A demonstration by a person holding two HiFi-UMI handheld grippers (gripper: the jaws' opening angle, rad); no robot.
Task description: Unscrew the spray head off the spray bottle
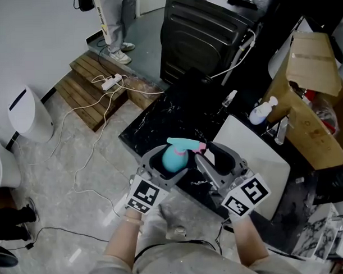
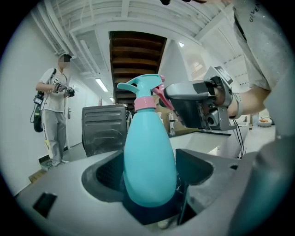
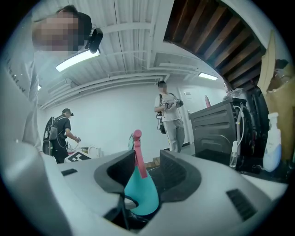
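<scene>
A teal spray bottle (image 1: 173,157) stands upright, and my left gripper (image 1: 171,163) is shut on its body (image 2: 150,161). On top sits the spray head (image 2: 138,87), teal with a pink collar (image 2: 143,103) and a pink trigger (image 1: 201,146). My right gripper (image 1: 210,156) comes in level from the right, and its dark jaws (image 2: 184,99) reach the trigger side. In the right gripper view the spray head (image 3: 140,191) sits deep between the half-closed jaws of my right gripper (image 3: 145,161). It lies against the left pad, and a thin dark gap shows beside the right pad.
A black marbled table (image 1: 159,114) lies below, with a white board (image 1: 262,164) to its right. A black appliance (image 1: 204,31) stands behind, with a white spray bottle (image 1: 262,111) and a cardboard box (image 1: 309,72) at the right. Cables and a wooden pallet (image 1: 93,80) are on the floor, and people stand beyond.
</scene>
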